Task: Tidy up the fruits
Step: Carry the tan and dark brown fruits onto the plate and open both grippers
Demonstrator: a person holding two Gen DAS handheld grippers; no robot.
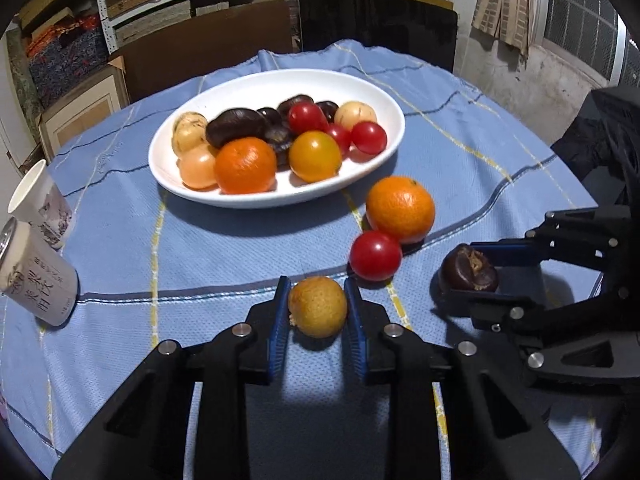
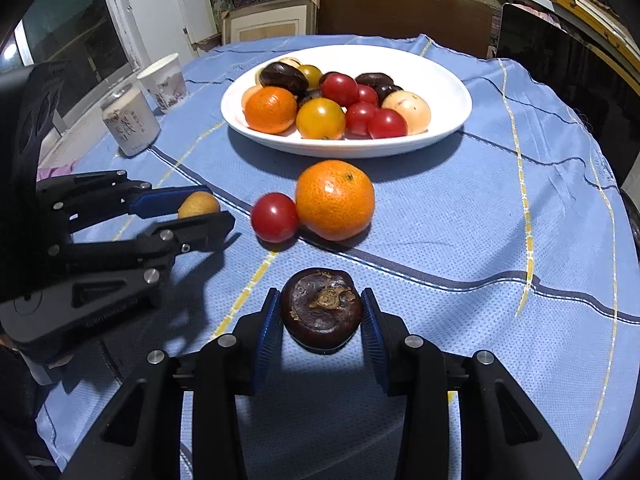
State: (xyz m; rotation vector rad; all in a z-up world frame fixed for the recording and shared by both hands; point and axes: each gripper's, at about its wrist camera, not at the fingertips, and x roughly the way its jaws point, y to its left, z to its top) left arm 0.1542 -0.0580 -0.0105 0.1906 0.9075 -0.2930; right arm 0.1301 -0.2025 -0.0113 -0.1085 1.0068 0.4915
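Fingers of the left gripper (image 1: 318, 307) clasp a longan (image 1: 318, 307); the right gripper (image 2: 321, 310) clasps a chestnut (image 2: 321, 310), both nearer than the plate (image 1: 276, 196). Left of the plate, a can (image 1: 38, 276) bears Chinese characters.

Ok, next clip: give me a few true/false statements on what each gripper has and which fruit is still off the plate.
1. The left gripper has a yellow-brown fruit between its fingers. True.
2. The right gripper is empty. False: a dark chestnut sits between its fingers.
3. A mandarin and a cherry tomato lie on the tablecloth, touching. True.
4. The white plate holds no mandarin. False: one lies at its front.
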